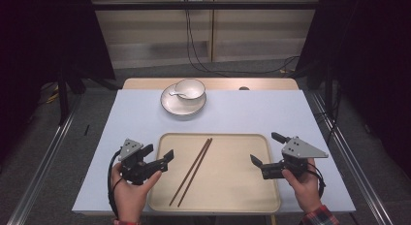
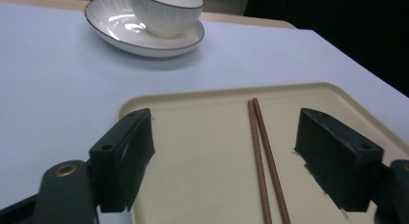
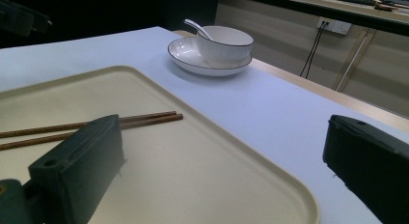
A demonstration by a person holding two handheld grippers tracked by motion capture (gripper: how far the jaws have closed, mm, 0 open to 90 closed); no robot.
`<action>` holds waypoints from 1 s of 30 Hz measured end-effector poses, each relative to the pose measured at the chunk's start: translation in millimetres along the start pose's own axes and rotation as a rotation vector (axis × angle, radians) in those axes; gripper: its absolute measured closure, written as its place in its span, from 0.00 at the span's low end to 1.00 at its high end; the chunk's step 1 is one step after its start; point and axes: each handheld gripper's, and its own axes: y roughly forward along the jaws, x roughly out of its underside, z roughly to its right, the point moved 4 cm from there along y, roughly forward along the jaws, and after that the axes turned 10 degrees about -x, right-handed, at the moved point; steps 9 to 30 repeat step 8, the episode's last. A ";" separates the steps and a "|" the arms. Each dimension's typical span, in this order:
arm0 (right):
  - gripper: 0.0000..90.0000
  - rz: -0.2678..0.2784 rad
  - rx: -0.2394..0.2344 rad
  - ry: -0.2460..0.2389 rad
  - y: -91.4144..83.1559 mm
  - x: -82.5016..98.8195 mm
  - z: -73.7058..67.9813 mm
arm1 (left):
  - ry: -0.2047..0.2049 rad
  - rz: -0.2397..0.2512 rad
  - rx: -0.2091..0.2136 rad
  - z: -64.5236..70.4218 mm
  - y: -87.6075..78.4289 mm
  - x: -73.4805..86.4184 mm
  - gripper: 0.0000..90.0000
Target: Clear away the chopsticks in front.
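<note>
Chopsticks (image 1: 191,171) between hand-held grippers, untouched

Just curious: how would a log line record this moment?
left tongs: open, empty | right tongs: open, empty | chopsticks: on tray

My grippers are black, each topped by a grey triangular plate with screws; the left gripper (image 1: 156,157) trails a black cable, and my right sleeve (image 1: 318,216) is red plaid.

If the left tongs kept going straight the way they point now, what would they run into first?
Probably the chopsticks: in the left gripper view they lie on the tray between the open left tongs, slightly right of centre. Height is unclear, so the tongs might pass above them.
</note>
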 end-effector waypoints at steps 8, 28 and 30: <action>0.00 -0.013 0.001 0.000 1.6 2.2 0.9 | 0.013 0.005 -0.002 -12.7 2.3 -15.7 0.15; 0.00 -0.013 0.001 0.000 1.6 2.2 0.9 | 0.013 0.005 -0.002 -12.7 2.3 -15.7 0.15; 0.00 -0.013 0.001 0.000 1.6 2.2 0.9 | 0.013 0.005 -0.002 -12.7 2.3 -15.7 0.15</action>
